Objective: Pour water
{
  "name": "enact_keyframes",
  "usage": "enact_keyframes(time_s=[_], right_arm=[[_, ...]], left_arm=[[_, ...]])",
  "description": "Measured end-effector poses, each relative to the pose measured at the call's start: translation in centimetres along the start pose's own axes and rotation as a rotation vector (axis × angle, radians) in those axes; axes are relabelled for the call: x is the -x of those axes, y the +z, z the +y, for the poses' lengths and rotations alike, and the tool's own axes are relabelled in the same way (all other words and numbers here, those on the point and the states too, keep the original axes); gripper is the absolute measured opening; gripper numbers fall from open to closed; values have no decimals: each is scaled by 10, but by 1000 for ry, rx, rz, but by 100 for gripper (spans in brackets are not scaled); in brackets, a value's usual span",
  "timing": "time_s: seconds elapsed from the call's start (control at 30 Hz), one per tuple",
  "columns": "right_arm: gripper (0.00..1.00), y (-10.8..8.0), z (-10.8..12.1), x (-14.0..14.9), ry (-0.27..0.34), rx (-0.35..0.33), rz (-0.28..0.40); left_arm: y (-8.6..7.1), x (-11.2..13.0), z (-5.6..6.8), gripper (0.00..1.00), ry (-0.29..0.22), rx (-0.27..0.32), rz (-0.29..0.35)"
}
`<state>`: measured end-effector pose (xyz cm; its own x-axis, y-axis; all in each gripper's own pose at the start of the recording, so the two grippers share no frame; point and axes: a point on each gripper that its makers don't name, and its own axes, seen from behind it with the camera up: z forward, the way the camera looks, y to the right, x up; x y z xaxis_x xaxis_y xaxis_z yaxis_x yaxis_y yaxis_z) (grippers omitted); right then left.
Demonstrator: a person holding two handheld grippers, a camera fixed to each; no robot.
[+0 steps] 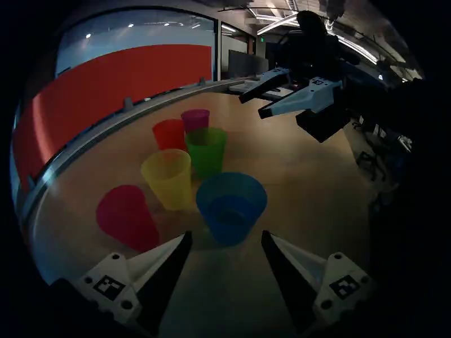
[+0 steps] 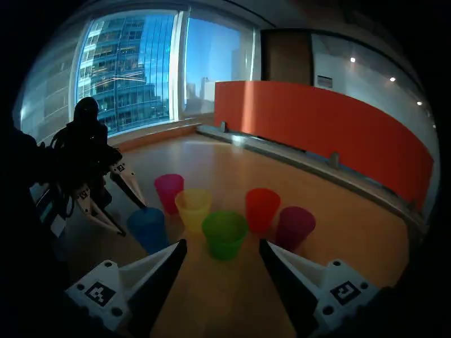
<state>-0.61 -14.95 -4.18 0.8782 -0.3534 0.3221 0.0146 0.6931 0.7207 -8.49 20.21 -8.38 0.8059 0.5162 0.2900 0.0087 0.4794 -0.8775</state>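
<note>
Several coloured plastic cups stand clustered on a wooden surface (image 1: 315, 186). The blue cup (image 1: 231, 208) is nearest, just ahead of my open left gripper (image 1: 226, 235), whose fingertips flank its base without touching. Behind it are a yellow cup (image 1: 169, 177), green cup (image 1: 206, 149), red cup (image 1: 169, 134) and purple cup (image 1: 195, 119); a pink cup (image 1: 127, 217) is at the left. My right gripper (image 1: 251, 108) hovers open beyond the cluster. In the right gripper view my right gripper (image 2: 222, 243) is open facing the green cup (image 2: 224, 234), with the blue cup (image 2: 149, 228) at the left gripper (image 2: 133, 219).
An orange wall panel (image 2: 338, 129) with a low rail (image 2: 315, 160) runs along one side of the surface. Large windows (image 2: 135, 73) stand behind the dark figure of a person (image 2: 84, 132). Open wood lies right of the cups (image 2: 349, 236).
</note>
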Motion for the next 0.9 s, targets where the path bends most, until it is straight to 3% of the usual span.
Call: enact_keyframes(time_s=[0.9], right_arm=[[100, 42, 2, 24, 46, -34, -81]], left_arm=[[35, -11, 6, 91, -5, 60, -40]])
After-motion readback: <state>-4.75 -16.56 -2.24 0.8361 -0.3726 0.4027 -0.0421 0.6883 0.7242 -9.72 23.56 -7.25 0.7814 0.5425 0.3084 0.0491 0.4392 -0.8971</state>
